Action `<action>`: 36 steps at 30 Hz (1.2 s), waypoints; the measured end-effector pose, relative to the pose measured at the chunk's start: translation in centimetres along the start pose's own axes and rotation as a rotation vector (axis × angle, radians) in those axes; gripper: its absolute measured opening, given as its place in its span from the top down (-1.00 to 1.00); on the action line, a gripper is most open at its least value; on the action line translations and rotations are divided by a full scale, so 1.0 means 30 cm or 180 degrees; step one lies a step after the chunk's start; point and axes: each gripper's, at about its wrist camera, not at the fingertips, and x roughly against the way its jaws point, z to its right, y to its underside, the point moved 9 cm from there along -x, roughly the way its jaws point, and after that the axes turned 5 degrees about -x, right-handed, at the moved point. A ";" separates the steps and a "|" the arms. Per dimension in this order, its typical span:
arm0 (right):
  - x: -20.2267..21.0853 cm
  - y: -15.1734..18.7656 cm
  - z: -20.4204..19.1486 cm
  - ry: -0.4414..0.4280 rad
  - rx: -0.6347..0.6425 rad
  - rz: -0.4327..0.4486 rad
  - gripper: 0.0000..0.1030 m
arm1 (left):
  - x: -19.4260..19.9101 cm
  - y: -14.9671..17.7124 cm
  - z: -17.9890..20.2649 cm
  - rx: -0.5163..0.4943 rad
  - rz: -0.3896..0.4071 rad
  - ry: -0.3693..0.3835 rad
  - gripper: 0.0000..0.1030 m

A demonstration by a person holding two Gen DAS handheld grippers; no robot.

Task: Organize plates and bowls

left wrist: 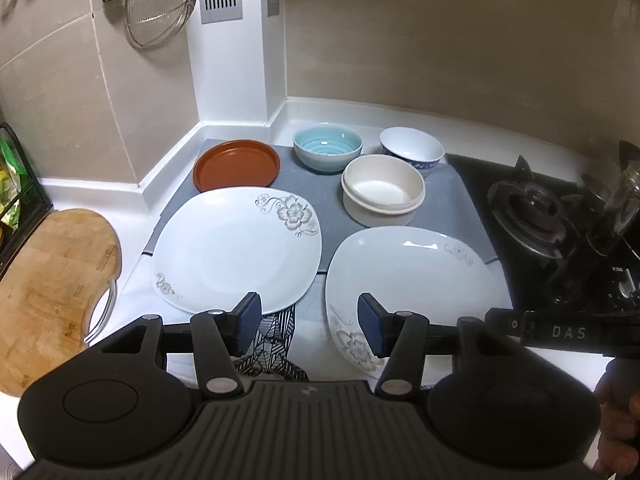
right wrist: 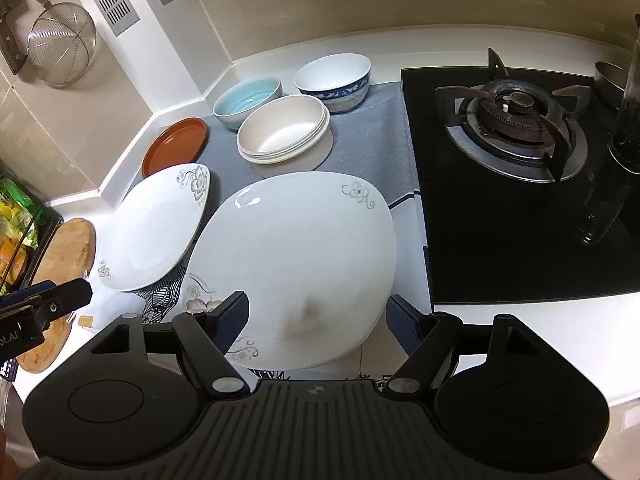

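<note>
Two white flowered square plates lie side by side on the counter: the left plate (left wrist: 236, 248) (right wrist: 156, 228) and the right plate (left wrist: 408, 288) (right wrist: 304, 264). Behind them on a grey mat (left wrist: 320, 196) stand a brown round plate (left wrist: 236, 166) (right wrist: 176, 146), a light blue bowl (left wrist: 327, 148) (right wrist: 248, 100), a blue-patterned white bowl (left wrist: 412, 150) (right wrist: 334, 76) and a cream bowl (left wrist: 382, 196) (right wrist: 286, 134). My left gripper (left wrist: 310, 326) is open, empty, above the gap between the two white plates. My right gripper (right wrist: 320, 324) is open over the right plate's near edge.
A gas stove (right wrist: 516, 128) with a dark glass top lies to the right, with a glass bottle (right wrist: 624, 136) on it. A wooden cutting board (left wrist: 52, 288) lies to the left. A strainer (left wrist: 160, 0) hangs on the wall. A patterned cloth (left wrist: 272, 344) lies under the plates.
</note>
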 end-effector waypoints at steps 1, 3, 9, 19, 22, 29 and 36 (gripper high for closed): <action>0.000 -0.001 0.000 0.0005 0.0001 0.0011 -0.50 | -0.002 -0.001 0.000 0.0000 0.0004 0.0010 -0.14; 0.001 -0.006 -0.005 0.0009 0.0005 0.0045 -0.49 | -0.011 -0.005 -0.010 0.0017 0.0009 0.0020 -0.14; -0.003 -0.036 -0.053 -0.0014 0.0118 0.0166 -0.23 | -0.053 -0.018 -0.049 0.0095 -0.0011 0.0061 -0.14; -0.050 -0.098 -0.228 -0.0002 0.0429 0.0335 0.22 | -0.147 -0.078 -0.225 0.0273 0.0115 0.0296 0.60; -0.071 -0.115 -0.303 -0.0085 0.0517 0.0359 0.27 | -0.187 -0.080 -0.304 0.0353 0.0115 0.0315 0.60; -0.167 -0.152 -0.425 -0.0068 0.0527 0.0289 0.31 | -0.311 -0.058 -0.493 0.0586 0.0039 0.0325 0.60; -0.327 -0.188 -0.523 0.0042 0.0573 0.0225 0.31 | -0.411 -0.048 -0.635 0.0683 -0.0011 0.0385 0.59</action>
